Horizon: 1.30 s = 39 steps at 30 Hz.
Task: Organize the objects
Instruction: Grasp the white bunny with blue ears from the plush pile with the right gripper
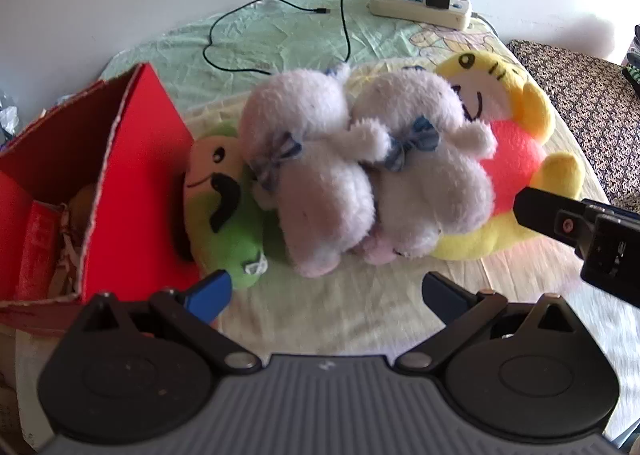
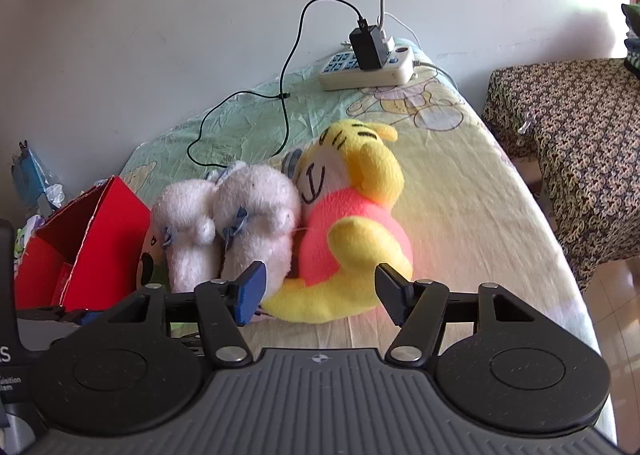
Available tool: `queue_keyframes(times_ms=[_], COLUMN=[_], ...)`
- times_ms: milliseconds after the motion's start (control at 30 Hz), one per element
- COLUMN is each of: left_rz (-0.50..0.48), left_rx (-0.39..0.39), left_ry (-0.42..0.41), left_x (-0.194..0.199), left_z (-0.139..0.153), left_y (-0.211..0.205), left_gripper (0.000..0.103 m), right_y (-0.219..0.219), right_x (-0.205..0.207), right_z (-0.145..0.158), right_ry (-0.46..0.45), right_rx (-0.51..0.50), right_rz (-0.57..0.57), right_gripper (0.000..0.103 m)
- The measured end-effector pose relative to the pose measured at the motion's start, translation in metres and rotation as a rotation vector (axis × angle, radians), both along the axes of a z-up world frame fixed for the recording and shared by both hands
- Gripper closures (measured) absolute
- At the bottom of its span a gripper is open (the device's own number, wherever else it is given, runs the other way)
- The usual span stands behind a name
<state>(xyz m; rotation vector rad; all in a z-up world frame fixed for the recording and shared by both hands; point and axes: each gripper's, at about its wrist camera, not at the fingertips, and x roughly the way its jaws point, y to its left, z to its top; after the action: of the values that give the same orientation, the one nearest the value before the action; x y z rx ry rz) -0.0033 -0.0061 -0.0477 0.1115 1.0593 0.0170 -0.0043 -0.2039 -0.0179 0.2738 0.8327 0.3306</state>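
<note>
Both tongs, left and right, gape wide before plush toys beside red box

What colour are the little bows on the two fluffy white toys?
Blue, on both white plush toys; clearest in the left wrist view.

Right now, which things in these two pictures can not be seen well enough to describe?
- Contents of the red box, left wrist view: its wall hides most.
- Green plush: partly under the white plush pair; in the right wrist view nearly hidden.
- Items left of the box, both views: cut off, too small.
- Right claw, left wrist view: cut by the edge.
</note>
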Motion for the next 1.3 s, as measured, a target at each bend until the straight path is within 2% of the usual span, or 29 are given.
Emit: queue_keyframes(times_ms=[233, 400, 500, 600, 767, 900, 1033, 1133, 1233, 1300], left_rz=[-0.024, -0.032, -0.046, -0.047, -0.114, -0.152, -0.176, -0.160, -0.166, -0.170], left_rx=[-0.032, -0.090, -0.160, -0.202, -0.225, -0.276, -0.347, -0.320, -0.285, -0.273], left_ry=[0.003, -0.004, 0.007, -0.026, -0.136, -0.192, -0.225, -0.231, -0.210, -0.196], left_x=[-0.004, -0.005, -0.006, -0.009, -0.015, -0.012, -0.004, 0.005, 0.013, 0.016], left_z=[-0.005, -0.002, -0.001, 0.005, 0.018, 0.026, 0.030, 0.022, 0.012, 0.005], left_y=[-0.002, 0.002, 0.009, 0.016, 0.020, 0.027, 0.035, 0.036, 0.034, 0.035], left_gripper=[0.001, 0.001, 0.001, 0.001, 0.001, 0.003, 0.005, 0.005, 0.005, 0.006], right_y=[-0.005, -0.009, -0.009, -0.009, -0.012, -0.011, 0.001, 0.019, 0.036, 0.042], right_x=[-0.004, -0.005, -0.005, -0.003, 0.010, 0.019, 0.028, 0.040, 0.060, 0.072], right_z=[-0.001, 0.002, 0.003, 0.006, 0.004, 0.006, 0.014, 0.016, 0.007, -0.002], right_ry=[-0.003, -0.019, -0.029, -0.049, -0.023, -0.020, -0.023, 0.001, 0.097, 0.172], right_rx=[0.046, 0.097, 0.147, 0.182, 0.273, 0.315, 0.386, 0.387, 0.364, 0.386], right_rz=[0.007, 0.014, 0.036, 0.064, 0.075, 0.086, 0.195, 0.280, 0.338, 0.356], right_gripper=[0.045, 0.048, 0.050, 0.053, 0.059, 0.060, 0.061, 0.061, 0.061, 0.061])
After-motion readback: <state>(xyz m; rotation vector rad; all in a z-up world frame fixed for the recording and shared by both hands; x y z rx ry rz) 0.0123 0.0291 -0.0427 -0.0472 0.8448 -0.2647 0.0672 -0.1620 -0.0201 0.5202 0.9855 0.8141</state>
